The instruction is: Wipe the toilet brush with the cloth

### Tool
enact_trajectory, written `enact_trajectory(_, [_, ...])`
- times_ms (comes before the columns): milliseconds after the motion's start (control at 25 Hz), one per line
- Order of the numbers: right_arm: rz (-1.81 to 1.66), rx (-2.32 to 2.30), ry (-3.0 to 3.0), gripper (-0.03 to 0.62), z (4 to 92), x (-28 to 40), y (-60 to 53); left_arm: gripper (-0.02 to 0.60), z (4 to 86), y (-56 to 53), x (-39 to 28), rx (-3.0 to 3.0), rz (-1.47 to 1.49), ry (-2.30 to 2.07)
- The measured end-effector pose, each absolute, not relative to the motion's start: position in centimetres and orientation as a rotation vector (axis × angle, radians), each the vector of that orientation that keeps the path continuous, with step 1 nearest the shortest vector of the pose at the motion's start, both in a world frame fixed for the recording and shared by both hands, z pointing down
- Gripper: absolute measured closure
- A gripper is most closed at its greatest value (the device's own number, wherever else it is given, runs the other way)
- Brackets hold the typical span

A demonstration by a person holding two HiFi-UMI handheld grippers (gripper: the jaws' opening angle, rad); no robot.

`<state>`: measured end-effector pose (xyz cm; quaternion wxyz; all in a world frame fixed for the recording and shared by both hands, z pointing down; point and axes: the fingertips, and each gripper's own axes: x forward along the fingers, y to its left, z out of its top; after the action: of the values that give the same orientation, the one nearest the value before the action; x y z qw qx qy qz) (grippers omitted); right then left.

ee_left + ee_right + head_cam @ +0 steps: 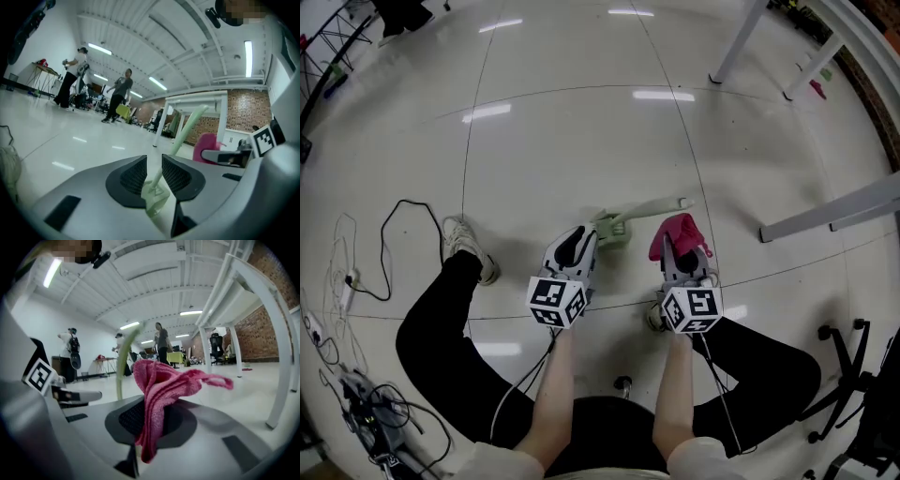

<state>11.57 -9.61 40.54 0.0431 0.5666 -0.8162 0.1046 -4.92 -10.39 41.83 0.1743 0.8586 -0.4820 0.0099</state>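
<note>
A person sits low on a glossy pale floor [581,112], forearms stretched forward, with 2 hand-held grippers side by side.

The left gripper [587,234] has its jaws nearly together, pinching the thin pale green shaft of the toilet brush [647,208]. In the left gripper view, the left gripper [153,165] shows the shaft between the 2 ribbed pads. The brush's chunkier end sits just below and behind the jaws, and the long handle [187,126] runs away from them, up and to the right.

The right gripper [680,248] has its jaws closed on a pink cloth [678,230]. In the right gripper view, the cloth [161,380] is bunched between the pads of the right gripper [152,417], rising above them with a short tail hanging below.

Progress, as a judgement: both things are in hand, so the pick-up looks done. The brush handle stands just left of the right jaws, near the cloth but apparently not touching it, so the wiping itself appears to be left.

No surface carries anything here, as the work hangs above bare floor. Around it are white table legs [741,42], loose cables [394,234] and an office chair [853,375]. The gripper views show a large hall with strip lights, a brick wall [243,108] and people [119,101] standing far off
</note>
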Motion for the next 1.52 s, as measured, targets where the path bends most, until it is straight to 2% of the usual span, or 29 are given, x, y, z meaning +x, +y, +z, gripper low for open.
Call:
enact_trajectory(160, [0.29, 1.519, -2.438, 0.562, 49.6, 10.7, -14.3, 0.476, 46.8, -11.1, -3.4, 2.44, 0.09, -1.314])
enact_trajectory(400, [0.357, 1.279, -2.545, 0.562, 55.9, 7.2, -18.6, 0.476, 51.9, -10.5, -1.9, 2.455, 0.214, -1.197])
enact_trajectory(560, [0.387, 1.26, -2.585, 0.562, 56.7, 7.1, -18.9, 0.478, 54.1, -10.7, -1.3, 2.451, 0.247, -1.149])
enact_trajectory(600, [0.393, 1.258, -2.589, 0.562, 56.8, 7.0, -18.7, 0.523, 54.3, -10.7, -1.2, 2.453, 0.251, -1.144])
enact_trajectory(680, [0.41, 1.255, -2.587, 0.562, 57.0, 7.0, -17.8, 0.551, 54.5, -10.7, -1.0, 2.457, 0.249, -1.143])
enact_trajectory(1280, [0.721, 1.462, -2.509, 0.563, 57.3, 5.2, -6.5, 0.552, 54.2, -10.7, -1.1, 2.437, 0.266, -1.163])
enact_trajectory(1520, [0.61, 1.275, -2.536, 0.562, 58.3, -0.3, -5.8, 0.552, 53.1, -11.3, -6.6, 2.317, 0.151, -1.356])
